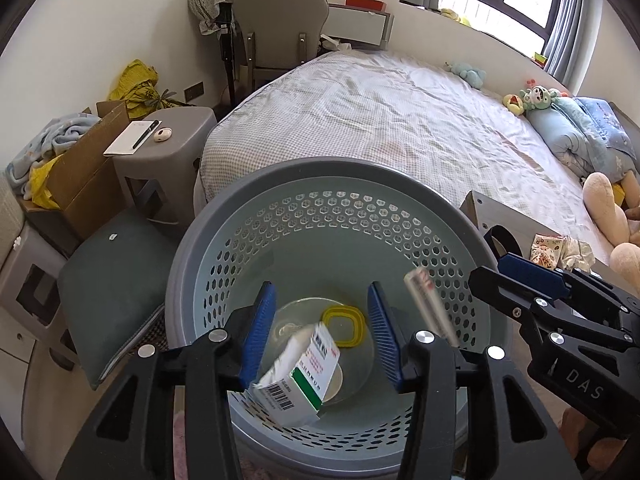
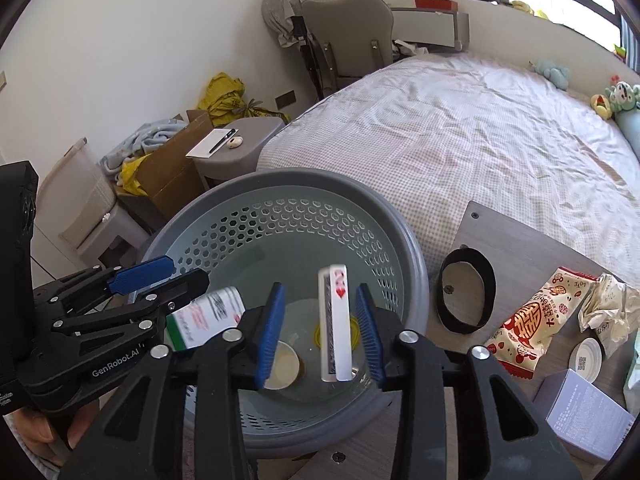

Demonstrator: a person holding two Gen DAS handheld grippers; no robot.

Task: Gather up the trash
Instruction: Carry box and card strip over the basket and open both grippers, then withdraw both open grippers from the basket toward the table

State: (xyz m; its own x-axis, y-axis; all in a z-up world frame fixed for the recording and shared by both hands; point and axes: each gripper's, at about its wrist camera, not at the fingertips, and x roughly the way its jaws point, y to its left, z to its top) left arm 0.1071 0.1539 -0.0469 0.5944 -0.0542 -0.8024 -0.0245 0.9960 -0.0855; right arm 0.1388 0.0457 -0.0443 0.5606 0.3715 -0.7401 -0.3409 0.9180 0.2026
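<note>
A grey-rimmed perforated basket stands below both grippers. In the left wrist view my left gripper is open over it. A tilted white-and-green medicine box hangs loose below its blue pads, touching neither. In the right wrist view my right gripper is open too, and a white playing-card box stands upright between its pads with a gap on each side. Each gripper shows in the other's view: right gripper, left gripper. A yellow lid ring and a paper cup lie on the basket floor.
A wooden desk to the right holds a red-and-white snack packet, crumpled paper, a white lid and a grey box. A bed lies behind the basket, a grey stool and cardboard box to the left.
</note>
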